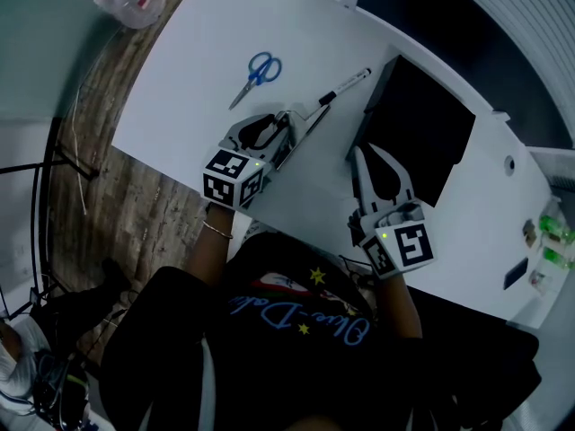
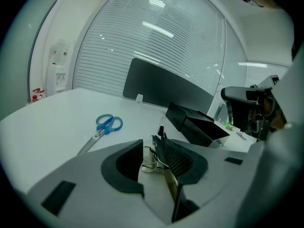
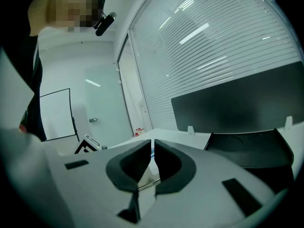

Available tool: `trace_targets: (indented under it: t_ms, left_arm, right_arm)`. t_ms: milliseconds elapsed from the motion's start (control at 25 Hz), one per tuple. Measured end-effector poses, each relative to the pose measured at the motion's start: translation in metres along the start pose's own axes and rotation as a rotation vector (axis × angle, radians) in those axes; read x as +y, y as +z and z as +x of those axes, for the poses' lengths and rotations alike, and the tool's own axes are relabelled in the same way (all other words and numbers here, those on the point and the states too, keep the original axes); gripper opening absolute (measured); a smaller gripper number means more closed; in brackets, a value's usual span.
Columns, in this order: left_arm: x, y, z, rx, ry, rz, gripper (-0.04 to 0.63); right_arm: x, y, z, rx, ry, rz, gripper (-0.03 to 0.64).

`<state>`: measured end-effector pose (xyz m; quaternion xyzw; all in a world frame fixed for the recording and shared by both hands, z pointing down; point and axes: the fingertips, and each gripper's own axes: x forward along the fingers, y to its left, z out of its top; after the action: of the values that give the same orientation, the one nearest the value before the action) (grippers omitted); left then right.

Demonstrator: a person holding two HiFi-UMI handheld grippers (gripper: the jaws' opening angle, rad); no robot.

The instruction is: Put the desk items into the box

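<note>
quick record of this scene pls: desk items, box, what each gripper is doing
desk: white
scissors: blue handles, flat on the desk, outside the box
marker: on the desk between scissors and box
box: black, open, ahead of the right gripper
left gripper: open, clip between its fingers, not pinched
right gripper: shut, nothing in it
task state: scissors, marker and clip not yet in the box
</note>
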<state>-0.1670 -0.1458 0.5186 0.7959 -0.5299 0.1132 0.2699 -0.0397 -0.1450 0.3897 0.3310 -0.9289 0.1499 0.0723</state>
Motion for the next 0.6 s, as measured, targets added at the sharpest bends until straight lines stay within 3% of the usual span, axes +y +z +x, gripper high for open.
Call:
trace_targets:
  t_ms: [320, 600]
  left_arm:
    - [-0.001, -0.005, 0.008, 0.028, -0.043, -0.067, 0.132]
    - [-0.004, -0.011, 0.014, 0.093, -0.027, -0.051, 0.130]
  right_arm:
    - [0.001, 0.004, 0.002, -0.012, -0.021, -0.011, 0.011]
    - [0.000, 0.006, 0.000, -0.010, -0.044, -0.030, 0.011]
